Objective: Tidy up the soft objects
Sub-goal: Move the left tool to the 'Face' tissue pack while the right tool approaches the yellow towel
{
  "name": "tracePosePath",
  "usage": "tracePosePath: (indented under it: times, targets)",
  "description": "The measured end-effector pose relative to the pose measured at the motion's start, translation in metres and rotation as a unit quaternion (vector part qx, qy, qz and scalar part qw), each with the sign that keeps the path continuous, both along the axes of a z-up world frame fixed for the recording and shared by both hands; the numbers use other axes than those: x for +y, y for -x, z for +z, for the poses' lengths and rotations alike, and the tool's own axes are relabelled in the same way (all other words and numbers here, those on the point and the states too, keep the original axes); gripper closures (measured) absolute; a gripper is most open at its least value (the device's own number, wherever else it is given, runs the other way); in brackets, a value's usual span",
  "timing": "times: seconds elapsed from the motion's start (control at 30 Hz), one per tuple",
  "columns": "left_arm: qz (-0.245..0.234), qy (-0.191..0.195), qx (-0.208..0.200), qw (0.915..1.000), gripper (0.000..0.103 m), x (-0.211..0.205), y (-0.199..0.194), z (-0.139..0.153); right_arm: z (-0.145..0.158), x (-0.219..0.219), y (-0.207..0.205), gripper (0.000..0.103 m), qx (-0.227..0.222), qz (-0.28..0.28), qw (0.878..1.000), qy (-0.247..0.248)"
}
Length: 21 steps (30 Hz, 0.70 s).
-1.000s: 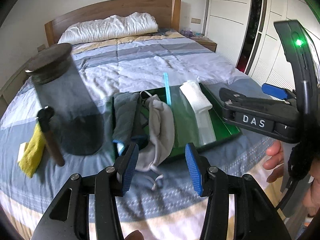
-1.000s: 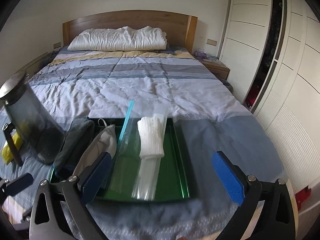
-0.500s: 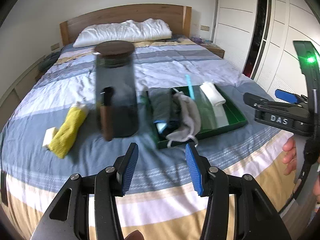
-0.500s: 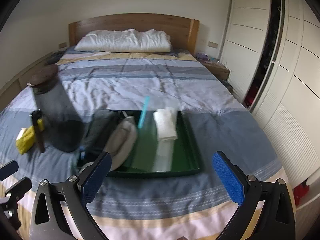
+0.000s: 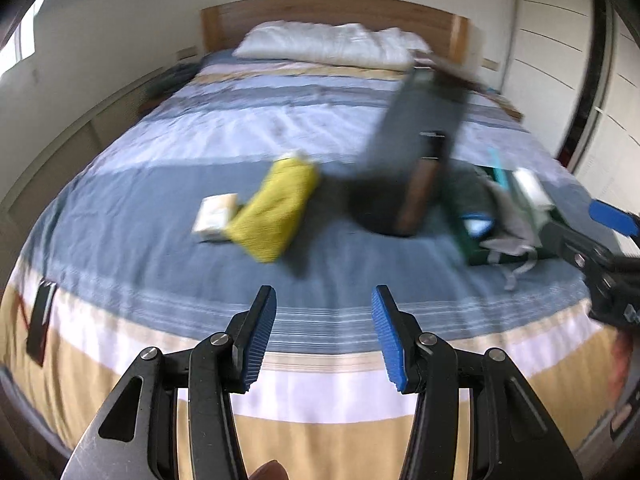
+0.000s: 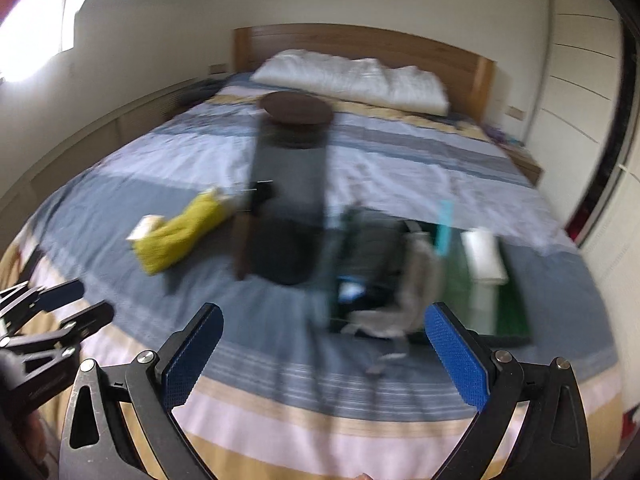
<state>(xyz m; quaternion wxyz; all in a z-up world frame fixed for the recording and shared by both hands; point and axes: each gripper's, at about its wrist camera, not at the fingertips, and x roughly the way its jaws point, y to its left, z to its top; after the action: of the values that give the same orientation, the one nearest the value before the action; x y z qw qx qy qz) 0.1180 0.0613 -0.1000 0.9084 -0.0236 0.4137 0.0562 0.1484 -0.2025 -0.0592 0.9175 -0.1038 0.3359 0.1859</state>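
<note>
Looking across the bed (image 5: 168,216), I read the scene from the left. Farthest left lies a small pale block (image 5: 214,216), touching the yellow cloth (image 5: 276,208), both on the blue band of the cover. Right of them stands a tall dark jar (image 5: 408,144) with a brown lid, blurred. Just beside it on the right is the green tray (image 6: 516,304), already carrying a dark folded cloth (image 6: 368,248), a grey pouch (image 6: 416,280) and a white rolled cloth (image 6: 486,254).

My left hand-held gripper (image 5: 322,338) hangs at the near edge of the bed, jaws partly spread and empty. My right hand-held gripper (image 6: 324,356) sits spread wide, also empty, in front of the tray.

I judge this to be the gap between items: the tray is partly filled and the yellow cloth, well apart from it, looks like the one left out. The next move calls for bringing the left jaws forward over that cloth, pinching the fabric only, clear of the pale block and the jar.
</note>
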Motion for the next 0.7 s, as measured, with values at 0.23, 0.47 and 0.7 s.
tracePosePath:
  times: [0.23, 0.47, 0.7]
  targets:
    - [0.071, -0.019, 0.005, 0.9973, 0.059, 0.086, -0.017, -0.017, -0.018, 0.072, -0.006, 0.000, 0.017, 0.054, 0.998, -0.002]
    - [0.113, -0.014, 0.012, 0.9934, 0.059, 0.148, -0.042, -0.037, -0.046, 0.127, -0.040, 0.000, 0.042, 0.063, 0.997, -0.010]
    - [0.127, -0.008, 0.017, 0.9917, 0.059, 0.183, -0.063, -0.056, -0.084, 0.183, -0.089, 0.000, 0.065, 0.044, 0.997, -0.002]
